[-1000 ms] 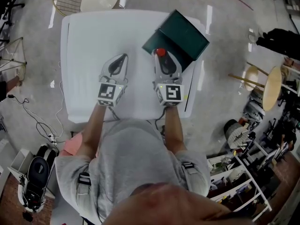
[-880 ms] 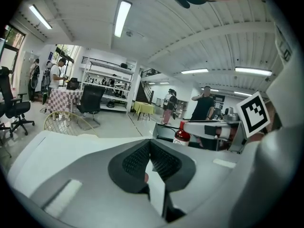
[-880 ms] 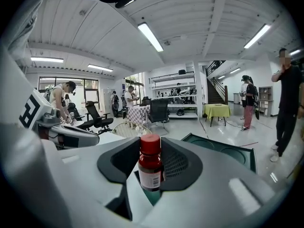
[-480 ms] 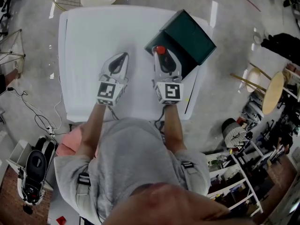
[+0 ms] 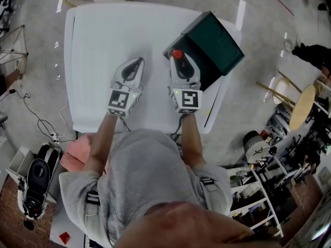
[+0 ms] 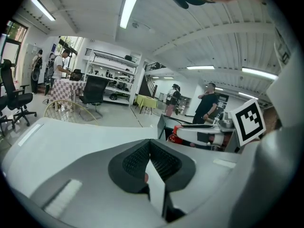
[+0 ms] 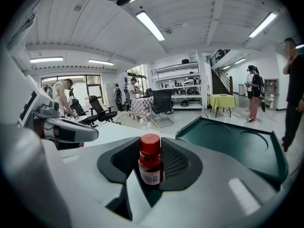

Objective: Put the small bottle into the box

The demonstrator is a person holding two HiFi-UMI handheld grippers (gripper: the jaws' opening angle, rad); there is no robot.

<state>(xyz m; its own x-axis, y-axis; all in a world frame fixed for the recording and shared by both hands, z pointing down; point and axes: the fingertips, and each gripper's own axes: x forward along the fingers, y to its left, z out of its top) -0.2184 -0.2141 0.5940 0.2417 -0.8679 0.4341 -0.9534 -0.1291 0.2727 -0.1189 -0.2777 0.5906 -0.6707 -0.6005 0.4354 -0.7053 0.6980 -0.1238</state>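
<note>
The right tool (image 5: 178, 60) has its two jaws partly closed on the small bottle (image 7: 150, 161), and the pads press its sides. The bottle stands straight up with its red cap on top. In the head view it is near the middle of the picture, just at the lower left edge of the dark green box (image 5: 213, 39). The box sits at the upper right corner of the white counter (image 5: 98, 56), and its far corner looks to reach past the counter's right edge. The left tool (image 5: 136, 63) is just left of the right one, with its jaws together and nothing in them. Wide white counter spreads out to the left and above it.
</note>
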